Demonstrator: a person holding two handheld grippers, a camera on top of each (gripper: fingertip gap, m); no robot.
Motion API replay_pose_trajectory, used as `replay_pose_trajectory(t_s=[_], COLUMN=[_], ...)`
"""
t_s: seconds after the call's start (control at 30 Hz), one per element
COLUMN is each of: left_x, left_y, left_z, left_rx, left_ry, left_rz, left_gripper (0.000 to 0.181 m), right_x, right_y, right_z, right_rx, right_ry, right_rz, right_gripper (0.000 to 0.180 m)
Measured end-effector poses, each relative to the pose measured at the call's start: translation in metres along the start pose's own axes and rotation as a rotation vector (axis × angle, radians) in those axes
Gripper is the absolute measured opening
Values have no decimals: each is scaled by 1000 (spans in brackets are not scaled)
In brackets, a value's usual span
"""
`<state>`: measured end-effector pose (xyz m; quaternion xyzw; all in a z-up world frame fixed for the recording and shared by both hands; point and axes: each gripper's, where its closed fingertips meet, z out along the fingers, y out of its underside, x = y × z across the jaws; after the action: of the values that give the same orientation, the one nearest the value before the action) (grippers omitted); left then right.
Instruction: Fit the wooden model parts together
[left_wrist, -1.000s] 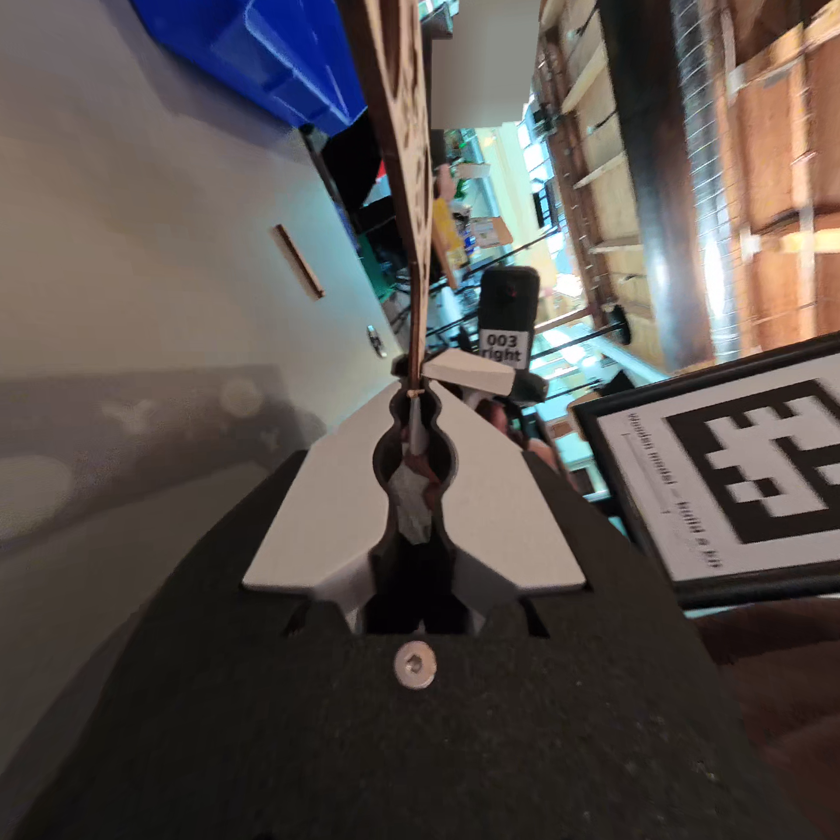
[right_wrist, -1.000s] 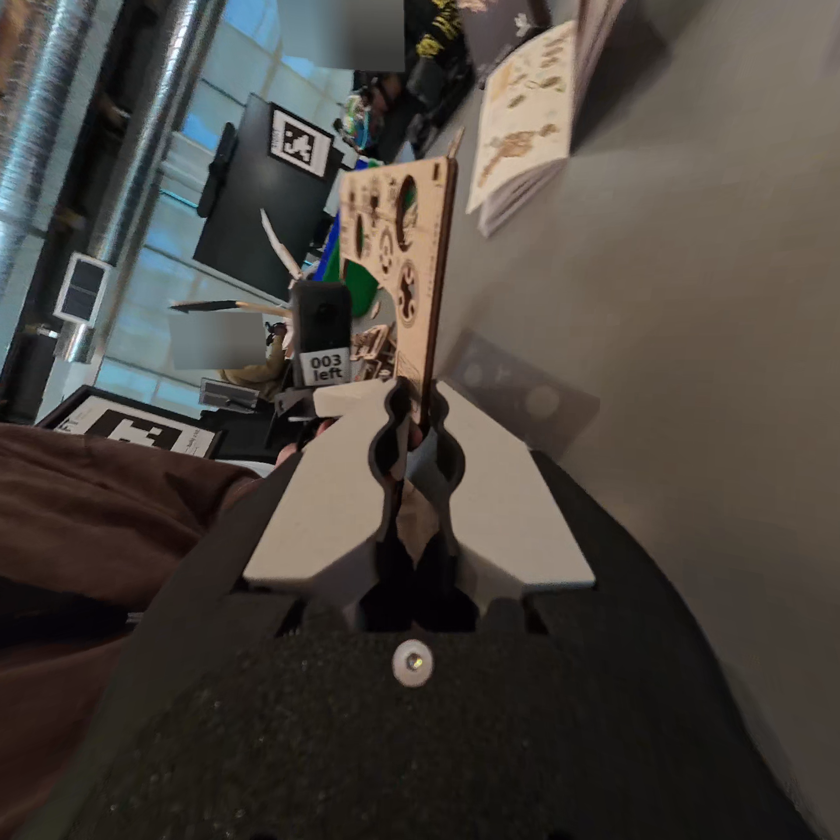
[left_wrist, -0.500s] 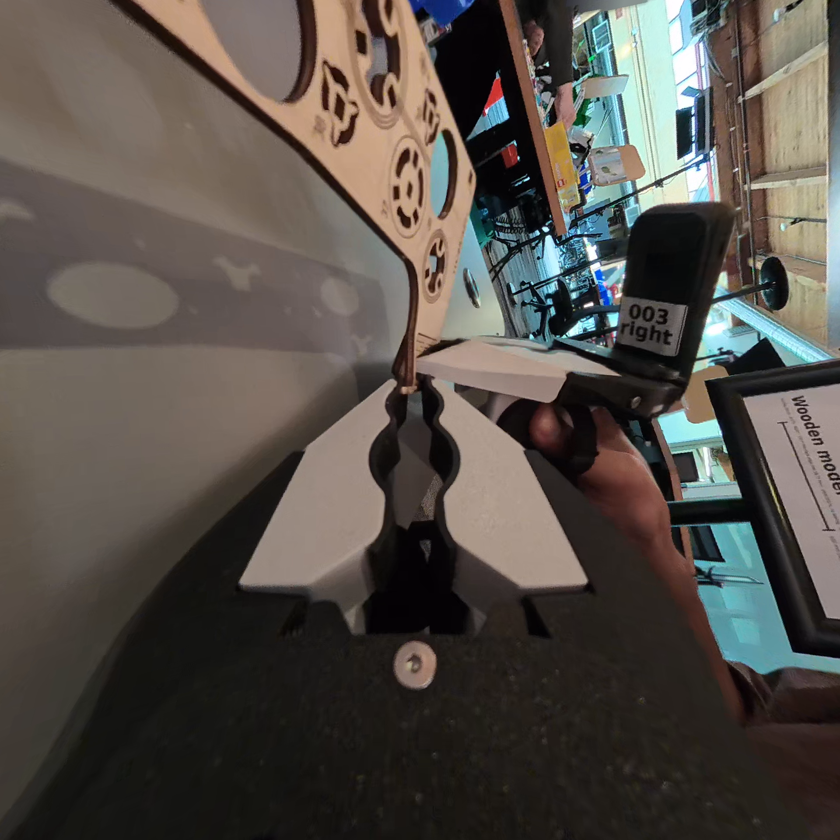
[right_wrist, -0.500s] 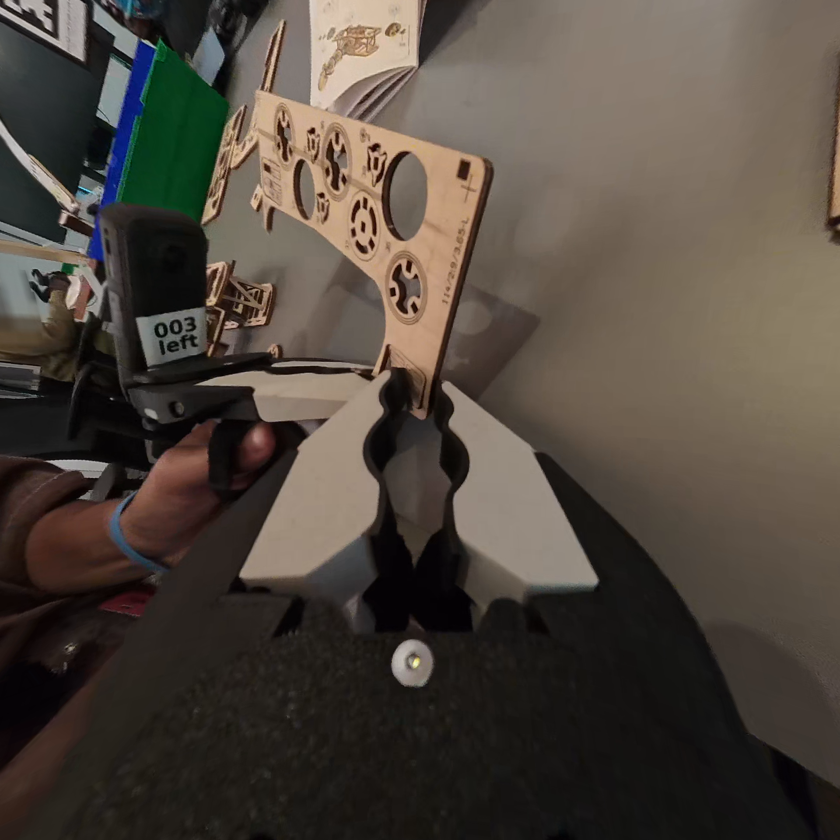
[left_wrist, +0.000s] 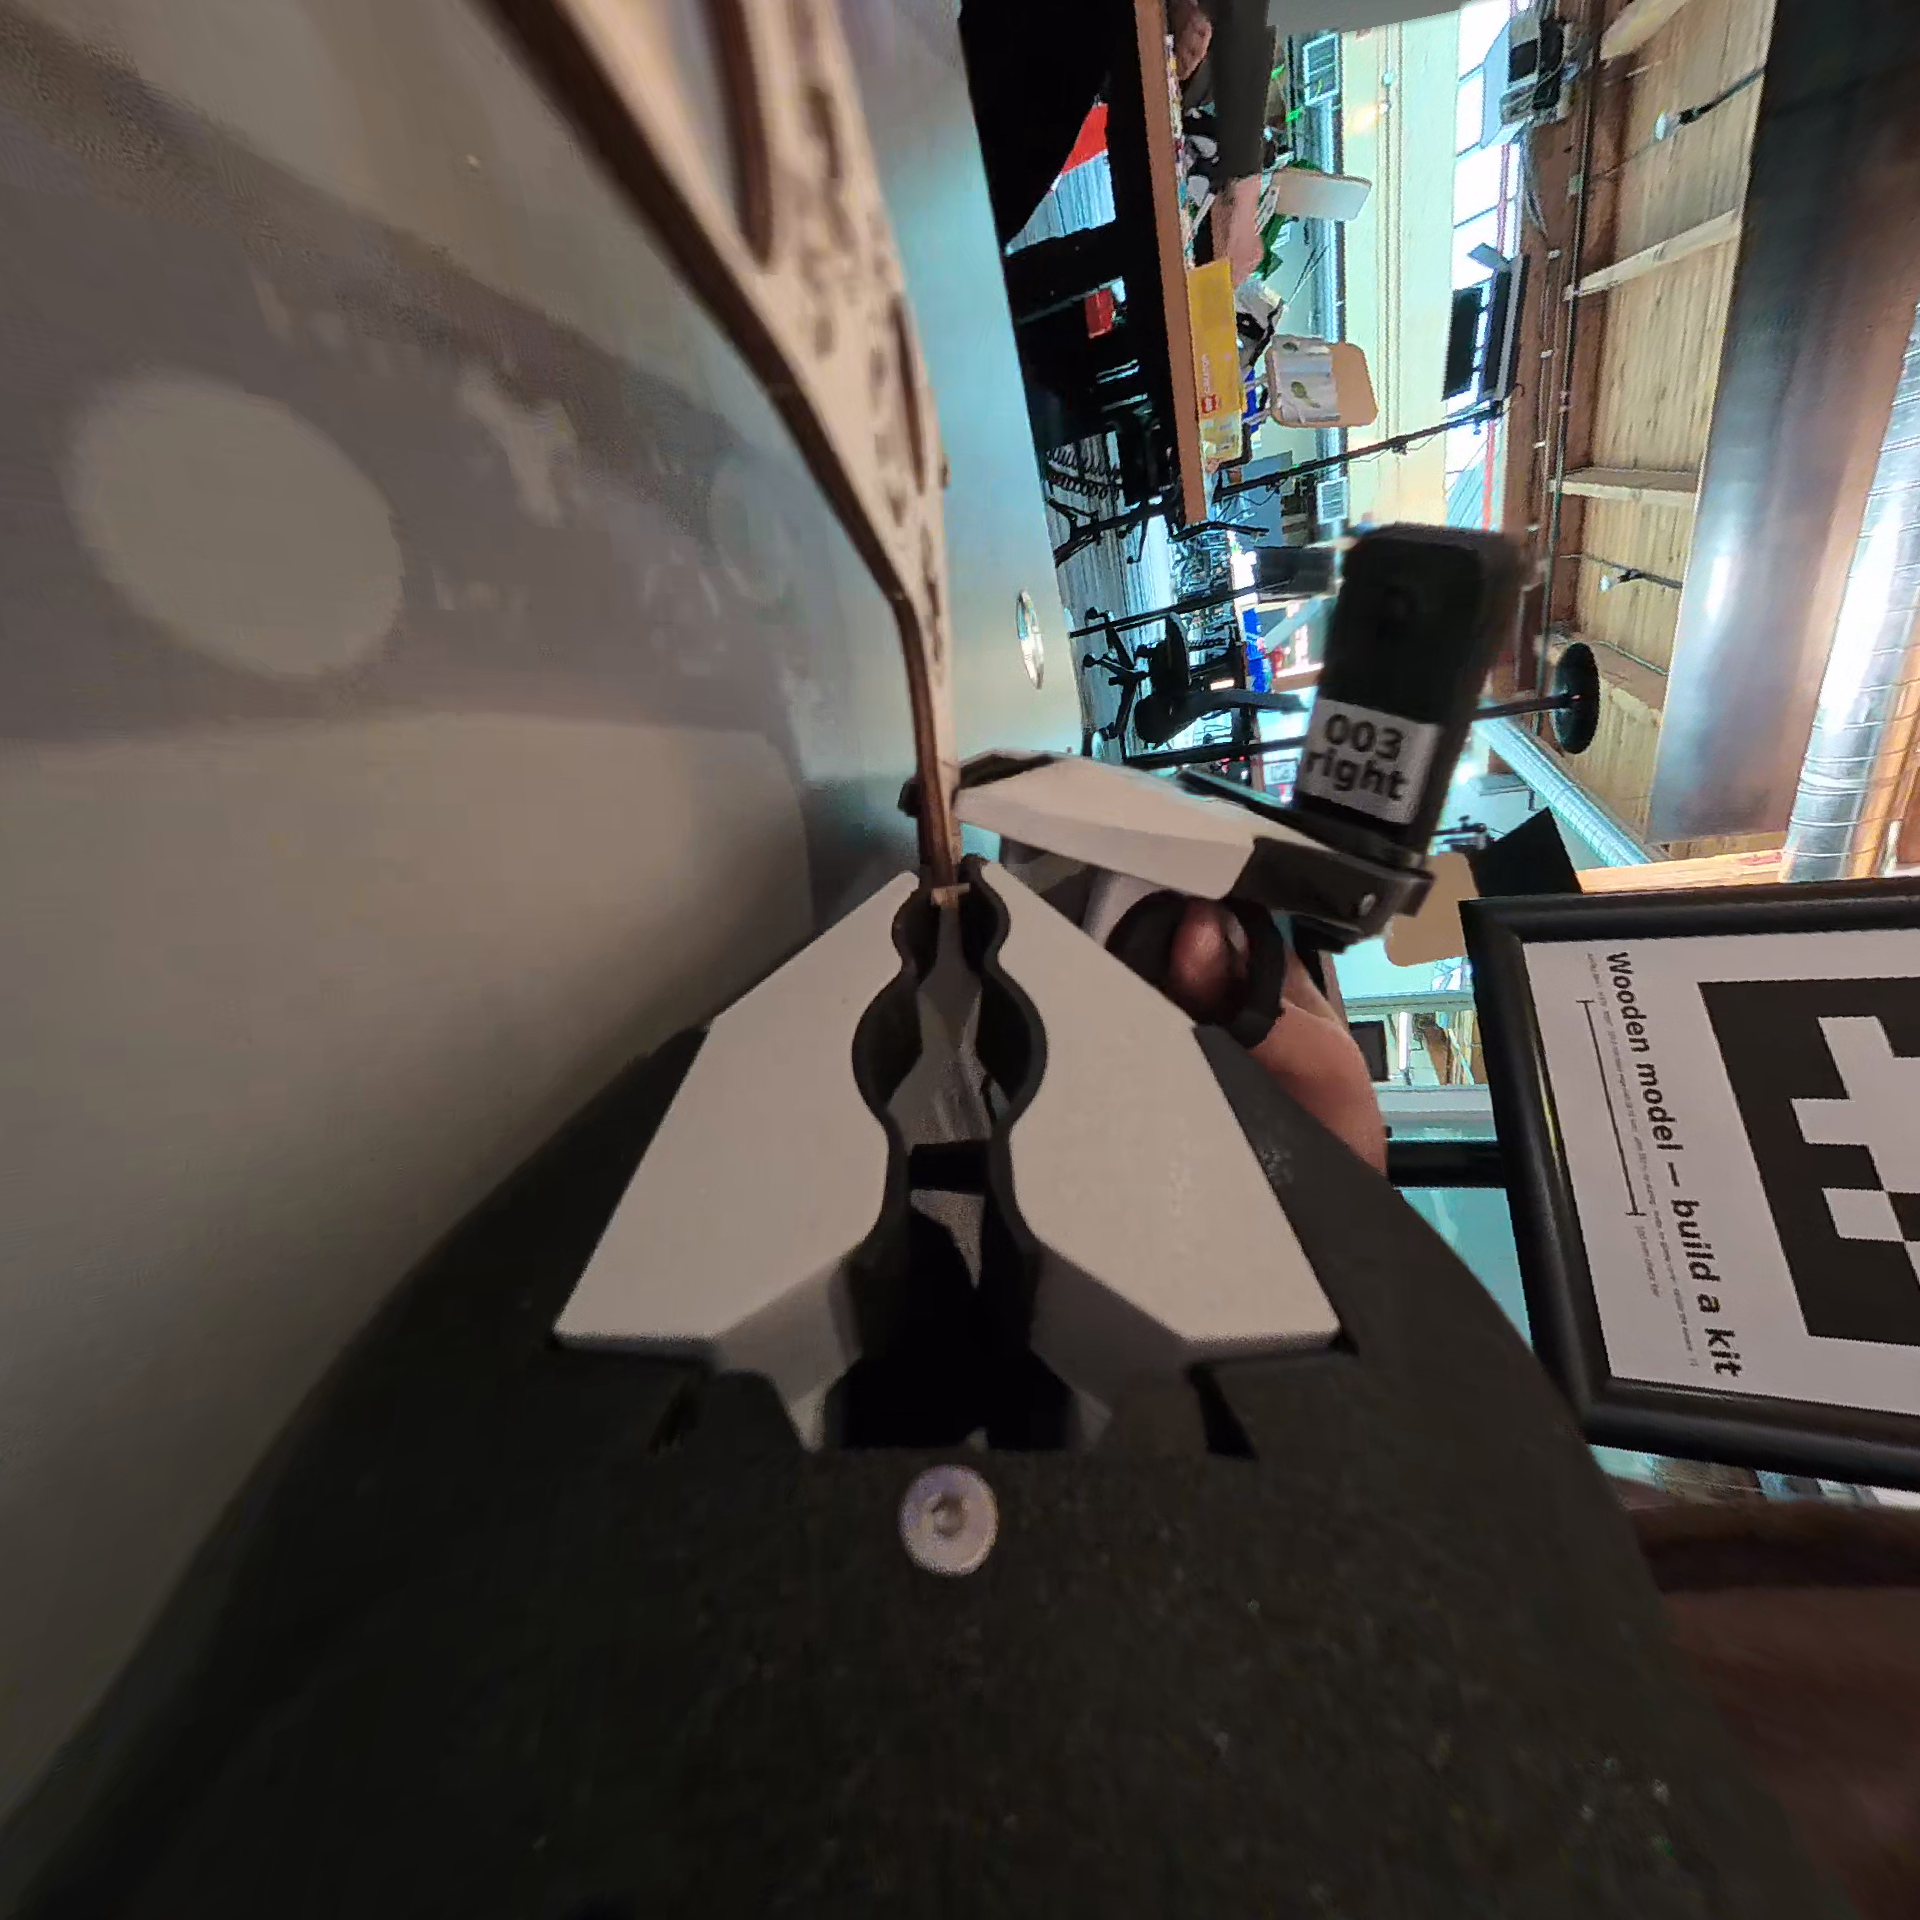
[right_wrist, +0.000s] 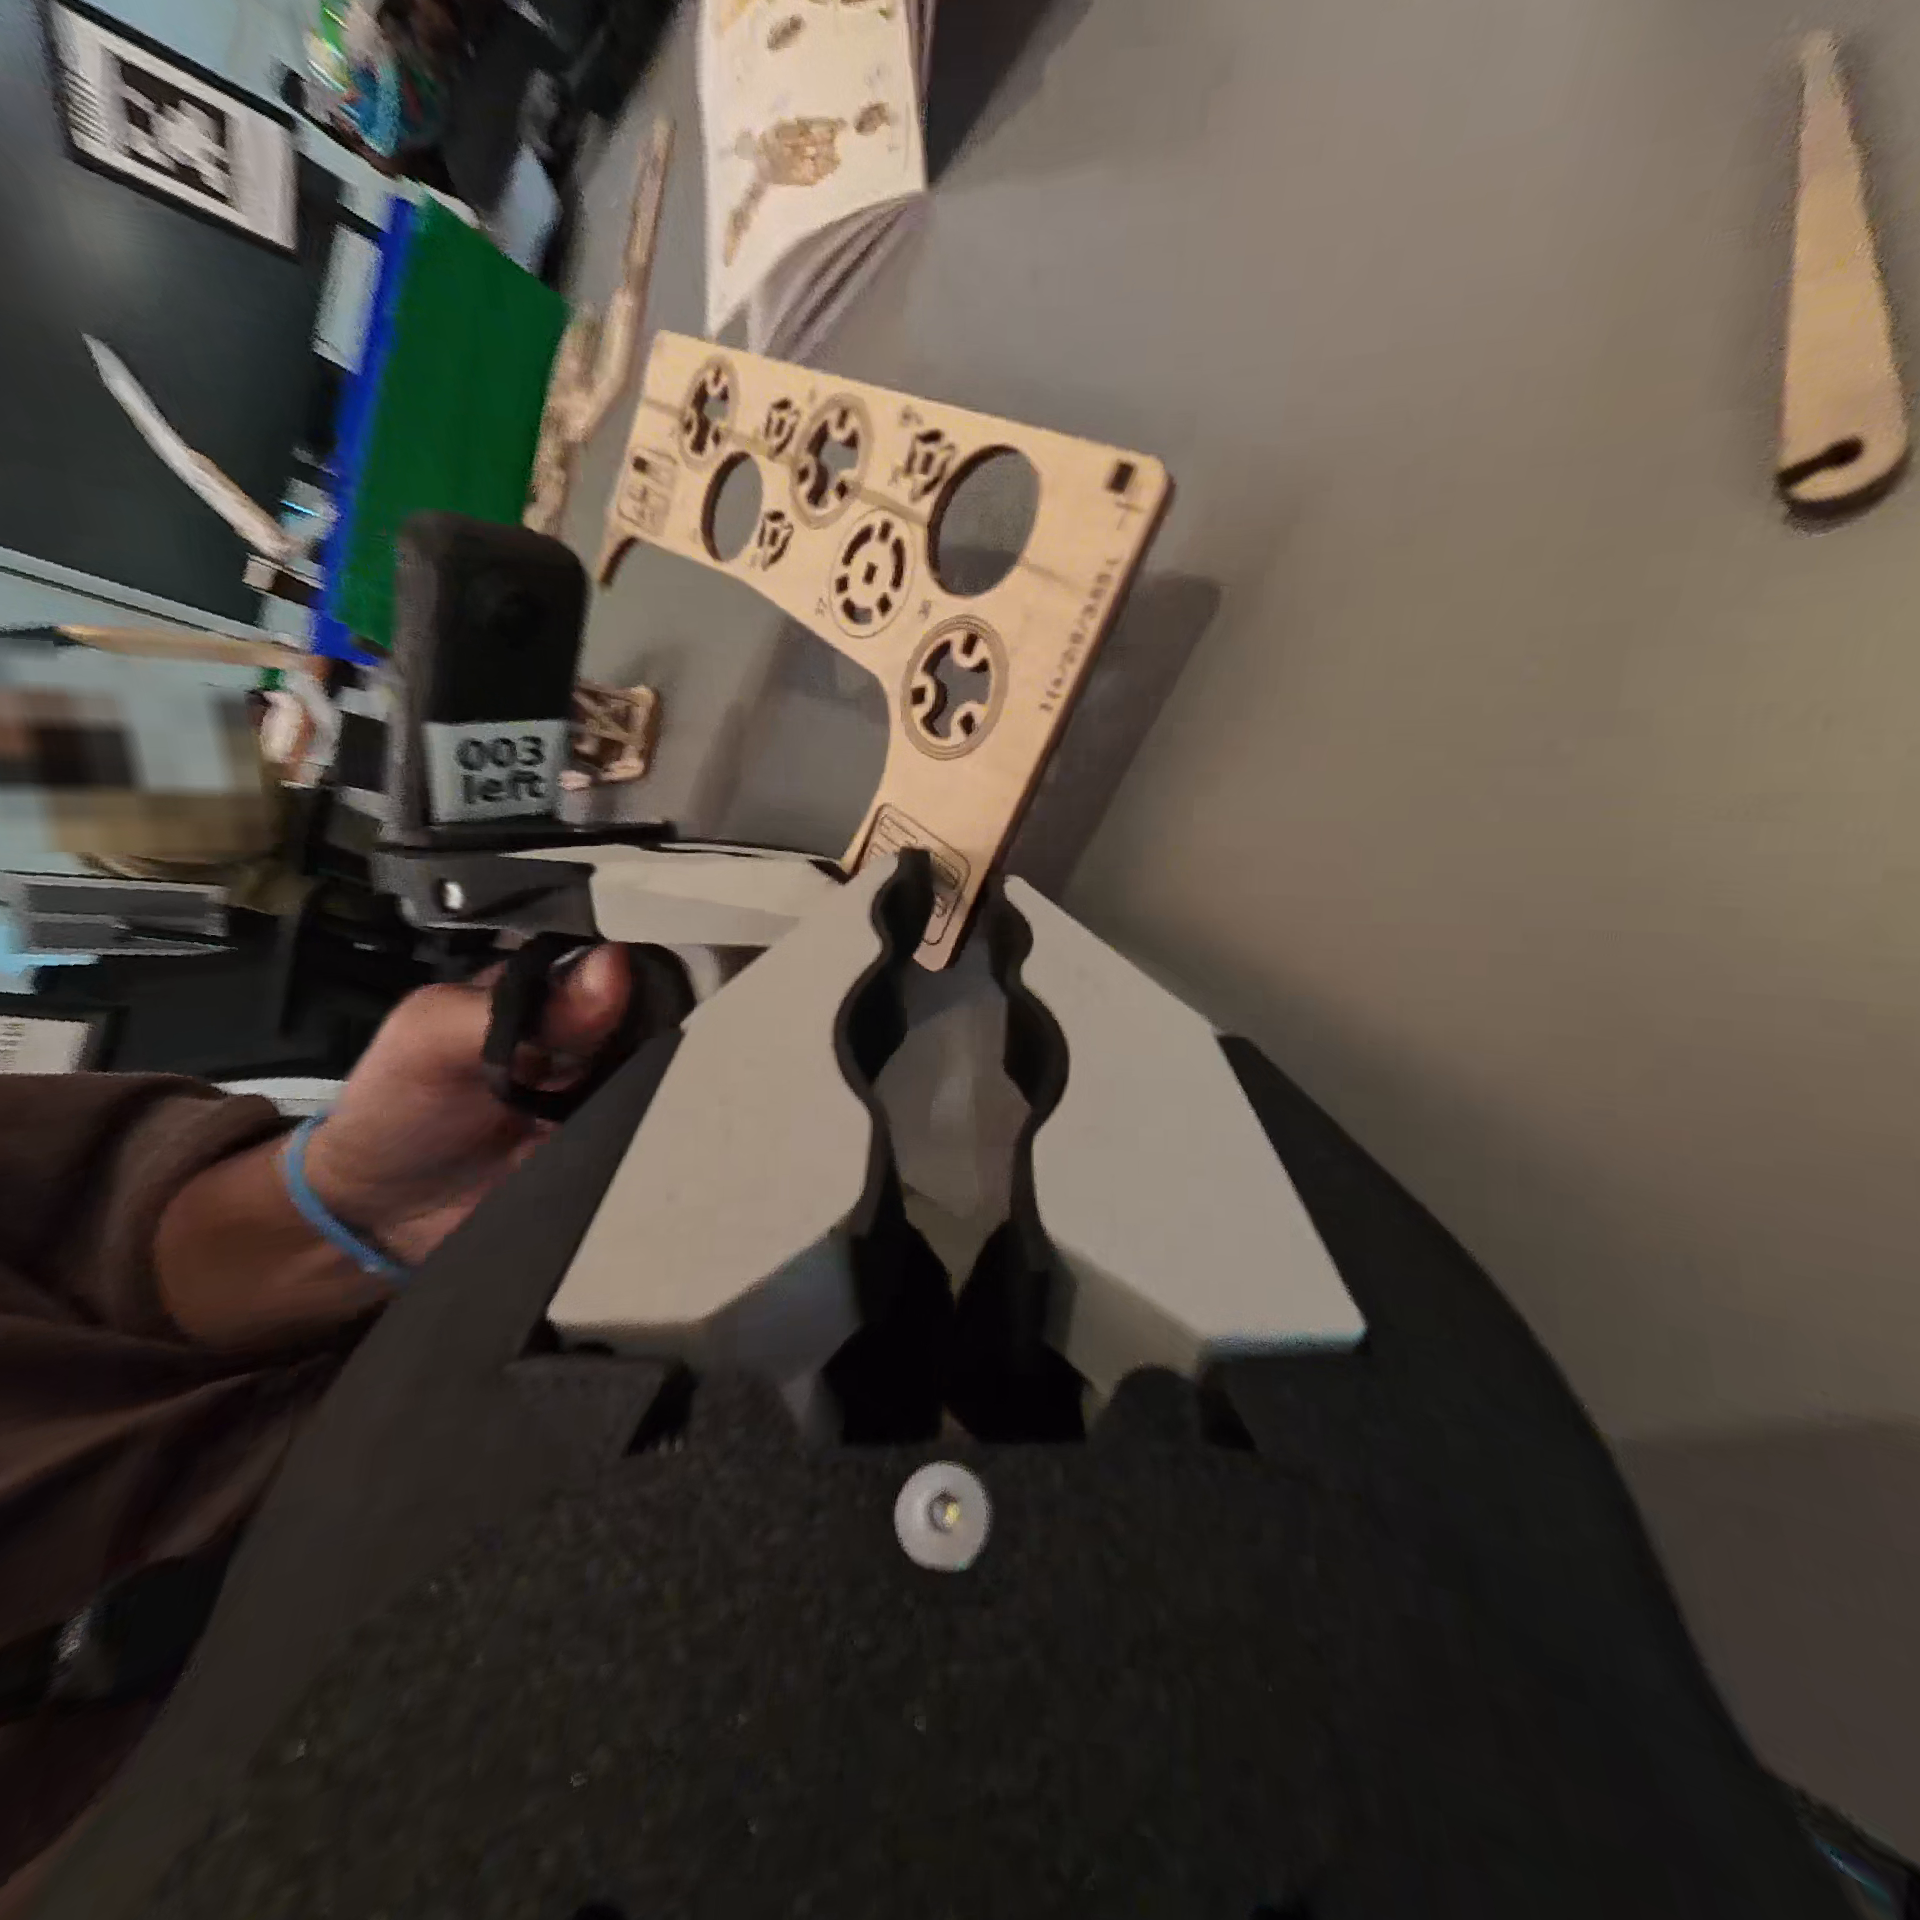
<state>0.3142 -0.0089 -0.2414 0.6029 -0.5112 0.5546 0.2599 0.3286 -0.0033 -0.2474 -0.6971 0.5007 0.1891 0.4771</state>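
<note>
Since half a second ago the wooden sheet (right_wrist: 894, 582) has swung further in the right wrist view, its flat cut-out face now turned more toward the camera, and the long wooden strip (right_wrist: 1834, 301) at the upper right of the frame shows in full.

Both grippers pinch the same lower corner of the sheet. The right gripper (right_wrist: 951, 904) has its jaws drawn narrow onto that corner at frame centre, the sheet rising up and to the left from them. The left gripper (left_wrist: 948, 888) likewise has its jaws closed on the thin edge of the sheet (left_wrist: 831, 312), seen nearly edge-on and blurred, running to the upper left of its frame. Each tool's fingers meet the other's at the sheet, the left gripper (right_wrist: 727, 883) coming in from the left, held by a hand (right_wrist: 436, 1101).

Beyond, on the grey table (right_wrist: 1455, 831), an open booklet (right_wrist: 810, 156) lies at top centre, with small wooden assemblies (right_wrist: 613, 727) left of the sheet. A framed sign (left_wrist: 1714, 1174) stands at the right edge of the left wrist view.
</note>
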Motion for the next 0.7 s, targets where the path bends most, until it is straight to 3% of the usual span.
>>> replay_pose_trajectory(t_s=[0.23, 0.27, 0.33, 0.43, 0.53, 0.7], left_x=[-5, -2, -4, -4, -2, 26], left_y=[1, 0, 1, 2, 1, -2], left_z=[2, 4, 4, 2, 2, -1], left_rx=[-38, -32, -32, -54, -49, -45], left_ry=[-54, -37, -85, -62, -33, -2], left_rz=[-3, 7, 60, 22, -1, 124], left_gripper=[2, 0, 1, 1, 1, 1], right_x=[12, 19, 18, 13, 6, -22], right_y=[5, 5, 3, 2, -3, -44], right_z=[2, 2, 3, 1, -12, -46], right_rx=[-103, -114, -143, -119, -75, 196], right_ry=[224, 309, 400, 272, 246, 56], right_rz=[-141, -192, -322, -214, -251, -192], right_gripper=[10, 0, 1, 2, 1, 16])
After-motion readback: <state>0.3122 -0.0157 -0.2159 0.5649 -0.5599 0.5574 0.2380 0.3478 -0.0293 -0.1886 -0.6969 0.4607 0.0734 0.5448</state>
